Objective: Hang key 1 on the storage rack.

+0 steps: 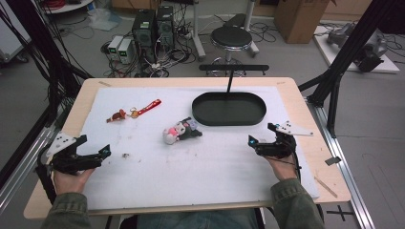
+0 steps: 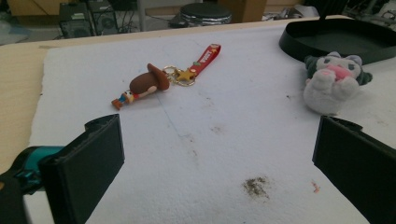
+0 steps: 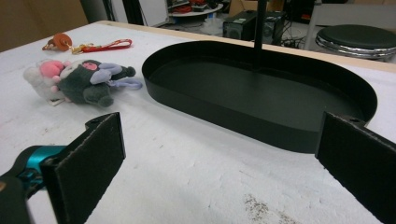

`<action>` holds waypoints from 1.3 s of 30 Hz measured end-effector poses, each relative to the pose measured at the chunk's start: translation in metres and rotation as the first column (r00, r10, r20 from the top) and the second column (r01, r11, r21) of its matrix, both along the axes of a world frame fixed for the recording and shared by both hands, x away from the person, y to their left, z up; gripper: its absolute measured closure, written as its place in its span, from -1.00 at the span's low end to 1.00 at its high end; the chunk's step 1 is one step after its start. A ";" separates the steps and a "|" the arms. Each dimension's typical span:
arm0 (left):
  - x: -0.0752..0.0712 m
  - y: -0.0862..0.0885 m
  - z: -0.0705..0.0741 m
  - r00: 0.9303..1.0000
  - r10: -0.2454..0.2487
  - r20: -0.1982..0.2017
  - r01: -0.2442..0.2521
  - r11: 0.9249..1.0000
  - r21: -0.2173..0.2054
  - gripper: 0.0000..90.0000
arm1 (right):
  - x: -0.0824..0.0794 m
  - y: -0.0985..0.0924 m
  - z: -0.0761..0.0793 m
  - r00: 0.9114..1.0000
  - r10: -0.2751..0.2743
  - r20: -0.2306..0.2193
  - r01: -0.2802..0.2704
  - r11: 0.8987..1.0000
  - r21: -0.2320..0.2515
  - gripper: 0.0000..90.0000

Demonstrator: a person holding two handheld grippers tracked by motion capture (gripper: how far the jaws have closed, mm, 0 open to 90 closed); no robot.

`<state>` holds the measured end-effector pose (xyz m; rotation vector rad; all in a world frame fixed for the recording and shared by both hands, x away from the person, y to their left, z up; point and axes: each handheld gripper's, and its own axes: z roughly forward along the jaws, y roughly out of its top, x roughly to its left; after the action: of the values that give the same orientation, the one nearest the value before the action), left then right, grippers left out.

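A grey and white plush toy [image 1: 181, 131] [image 2: 331, 84] [image 3: 79, 81] lies on its side mid-table, just left of a black oval tray [image 1: 229, 109] [image 3: 224, 112]. A keychain with a brown-hatted figure [image 1: 117, 116] [image 2: 147, 84] and a red strap [image 1: 149, 107] [image 2: 208, 56] lies at the back left. My left gripper [image 1: 102, 153] [image 2: 215, 163] is open near the front left and points toward the keychain and plush. On the right, just in front of the tray, my right gripper [image 1: 261, 134] [image 3: 219, 163] is open. Neither holds anything.
A white mat [image 1: 191, 162] covers the wooden table. A thin post with a crossbar [image 1: 230, 76] rises from the tray. A dirt spot [image 1: 125, 155] marks the mat near the left gripper. Behind the table are a stool [image 1: 231, 38], computer towers [image 1: 153, 26] and cables.
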<state>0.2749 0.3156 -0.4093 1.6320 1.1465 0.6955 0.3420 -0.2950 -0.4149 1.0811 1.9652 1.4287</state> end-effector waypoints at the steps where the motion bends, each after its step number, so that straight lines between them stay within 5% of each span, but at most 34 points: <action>1: 0.001 0.000 -0.001 1.000 -0.001 -0.003 0.001 1.000 -0.001 -0.94 | 0.000 0.000 0.000 1.000 -0.002 -0.005 0.002 1.000 -0.002 -0.98; 18: 0.004 -0.002 -0.001 1.000 -0.009 -0.011 0.009 1.000 -0.007 -0.94 | -0.003 -0.001 -0.001 1.000 0.012 -0.008 -0.013 1.000 -0.014 -0.98; 27: 0.009 -0.003 -0.001 0.999 -0.022 -0.041 0.024 0.999 0.036 -0.94 | -0.003 0.001 -0.002 1.000 0.016 -0.021 -0.017 1.000 -0.025 -0.98; 32: 0.020 -0.003 0.007 0.997 -0.049 -0.062 0.048 0.999 -0.011 -0.94 | -0.003 0.003 -0.003 0.999 0.025 -0.034 -0.026 0.999 -0.020 -0.98; 39: 0.040 -0.011 0.020 0.996 -0.071 -0.059 0.073 0.996 0.041 -0.95 | -0.003 0.002 -0.004 0.999 0.024 -0.036 -0.025 0.999 -0.025 -0.98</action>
<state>0.3151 0.3041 -0.3896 1.7312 1.1149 0.6340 0.3390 -0.2926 -0.4188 1.0813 2.0226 1.4031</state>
